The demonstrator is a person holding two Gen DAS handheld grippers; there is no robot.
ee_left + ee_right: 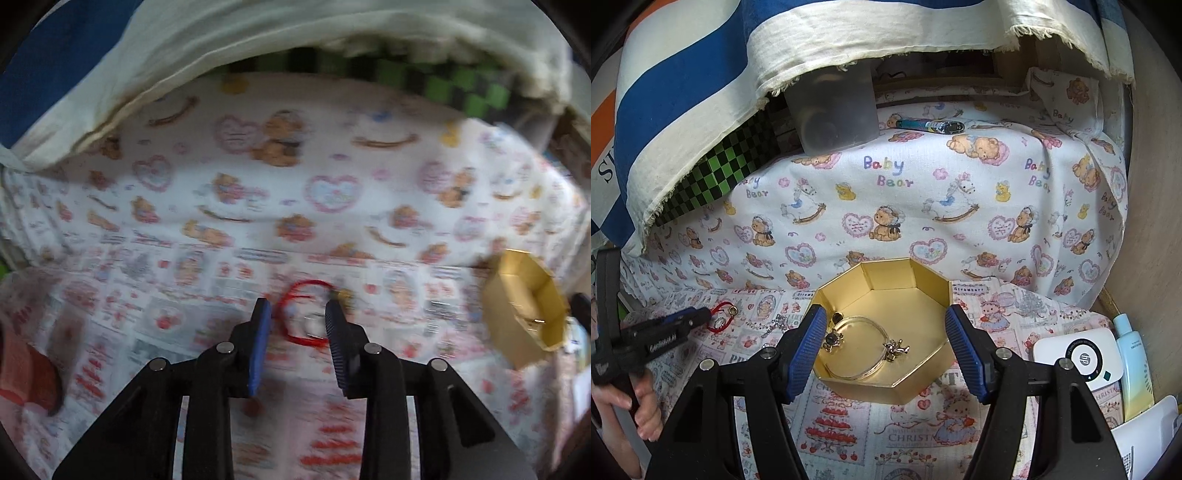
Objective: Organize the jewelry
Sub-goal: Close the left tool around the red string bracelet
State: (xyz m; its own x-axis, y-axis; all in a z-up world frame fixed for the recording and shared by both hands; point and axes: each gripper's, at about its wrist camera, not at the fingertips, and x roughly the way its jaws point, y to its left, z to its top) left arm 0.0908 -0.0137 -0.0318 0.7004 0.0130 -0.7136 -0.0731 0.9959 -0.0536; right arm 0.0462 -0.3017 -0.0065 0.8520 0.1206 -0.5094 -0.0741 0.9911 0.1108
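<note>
Pick-up stage: the left tool, parted and grasping nothing, brackets the red cord bracelet lying on the printed cloth at 9 o'clock of the gold box. The right tool straddles the box, released. Next: clench on the cord. Legible: "Baby Bear", "CHRIST…", an HP logo.

Gold octagonal box, red cord bracelet, white teddy-bear print cloth, blue-and-cream striped fabric.

gold box mid-cloth, gadgets crowd right, left side free
</note>
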